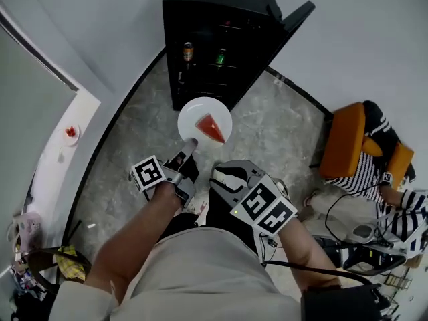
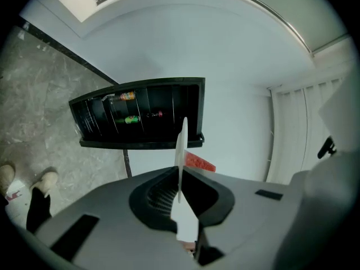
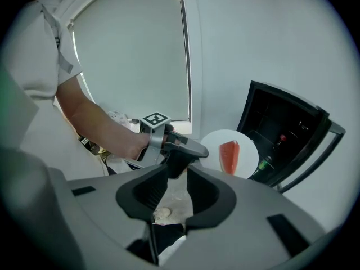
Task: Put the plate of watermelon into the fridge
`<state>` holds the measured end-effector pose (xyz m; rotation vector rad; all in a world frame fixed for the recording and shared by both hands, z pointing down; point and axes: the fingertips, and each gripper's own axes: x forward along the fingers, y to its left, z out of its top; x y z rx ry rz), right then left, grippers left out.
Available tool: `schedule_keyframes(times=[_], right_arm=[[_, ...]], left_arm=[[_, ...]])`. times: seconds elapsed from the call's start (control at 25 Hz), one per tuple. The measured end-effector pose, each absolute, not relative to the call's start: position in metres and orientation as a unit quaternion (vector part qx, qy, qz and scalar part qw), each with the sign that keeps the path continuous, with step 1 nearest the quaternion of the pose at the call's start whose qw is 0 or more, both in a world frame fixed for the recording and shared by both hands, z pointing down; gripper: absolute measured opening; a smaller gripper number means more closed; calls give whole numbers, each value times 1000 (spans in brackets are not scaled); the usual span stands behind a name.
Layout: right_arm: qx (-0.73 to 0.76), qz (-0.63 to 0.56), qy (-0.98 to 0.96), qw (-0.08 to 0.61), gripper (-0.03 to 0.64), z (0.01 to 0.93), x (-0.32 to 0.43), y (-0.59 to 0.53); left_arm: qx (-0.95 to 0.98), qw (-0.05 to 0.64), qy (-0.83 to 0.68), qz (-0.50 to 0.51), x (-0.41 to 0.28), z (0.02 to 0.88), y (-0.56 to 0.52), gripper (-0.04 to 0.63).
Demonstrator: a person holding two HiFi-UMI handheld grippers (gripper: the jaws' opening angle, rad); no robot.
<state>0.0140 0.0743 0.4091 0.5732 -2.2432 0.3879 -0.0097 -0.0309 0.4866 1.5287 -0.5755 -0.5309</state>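
With left gripper [image 1: 189, 146], pinched plate [image 1: 194, 111] by near rim, held level to steady watermelon [image 1: 210, 128], mid-frame below open fridge [image 1: 214, 45] at top centre. Held right gripper [image 1: 221, 172] empty, jaws wide, in reserve.

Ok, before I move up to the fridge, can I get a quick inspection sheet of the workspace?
Surface: grey stone-look floor; no table in view.
Job's things: white plate carrying one watermelon slice, held out in front of the black fridge; its door stands open, drinks on the shelves.
Clutter: bags at the lower left; small dish on the sill.
Grippers: left tongs shut on the plate's rim; right tongs open, empty.
Cables: black leads on the floor at the right.
Surroundings: seated person on an orange chair; white walls.
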Motion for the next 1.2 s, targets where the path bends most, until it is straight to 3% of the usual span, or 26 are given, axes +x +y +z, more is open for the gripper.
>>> schedule_keyframes(times=[0.68, 1.2], right_arm=[[148, 140, -878, 433, 115, 462, 59, -131], [127, 162, -863, 460, 115, 501, 84, -182]], left_arm=[[645, 631, -334, -275, 27, 572, -272, 25], [618, 628, -376, -287, 41, 646, -395, 26]])
